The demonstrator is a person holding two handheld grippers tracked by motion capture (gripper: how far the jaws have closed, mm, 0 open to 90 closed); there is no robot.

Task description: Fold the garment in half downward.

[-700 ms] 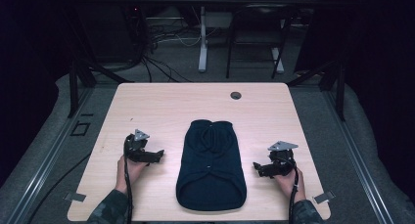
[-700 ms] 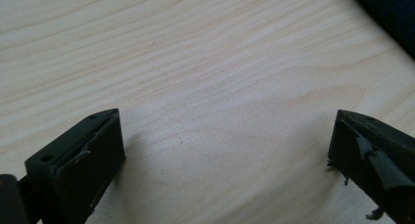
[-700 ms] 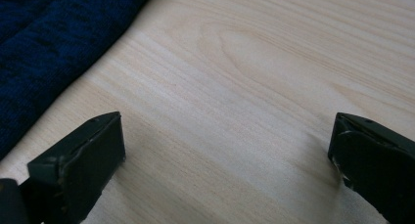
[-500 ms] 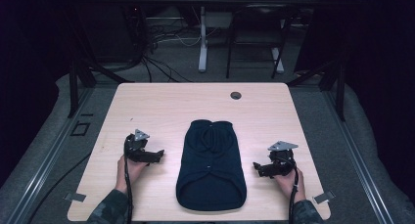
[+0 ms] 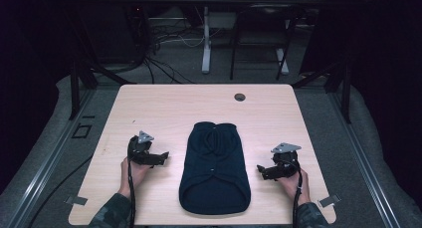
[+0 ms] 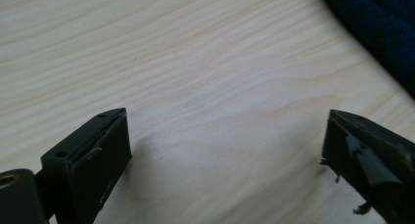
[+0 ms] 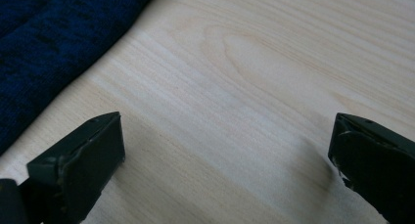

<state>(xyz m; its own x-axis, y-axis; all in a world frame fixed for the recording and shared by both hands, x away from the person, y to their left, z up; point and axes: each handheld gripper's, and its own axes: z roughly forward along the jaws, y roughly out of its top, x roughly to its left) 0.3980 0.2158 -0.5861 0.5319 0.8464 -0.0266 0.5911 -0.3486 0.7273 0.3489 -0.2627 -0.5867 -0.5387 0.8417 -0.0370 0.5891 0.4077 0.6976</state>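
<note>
A dark navy knitted garment lies flat in the middle of the light wooden table, folded into a long rounded shape. My left gripper rests on the table a short way left of it, jaws wide open and pointing toward the cloth. My right gripper rests to the right of it, open as well, pointing inward. In the left gripper view the open gripper has bare wood between its jaws, with the navy garment at the upper right. The right gripper likewise spans bare wood, the garment at upper left.
A round cable hole sits near the table's far edge. Beyond the table are a dark floor with cables and metal frame legs. Tape tabs mark the near corners.
</note>
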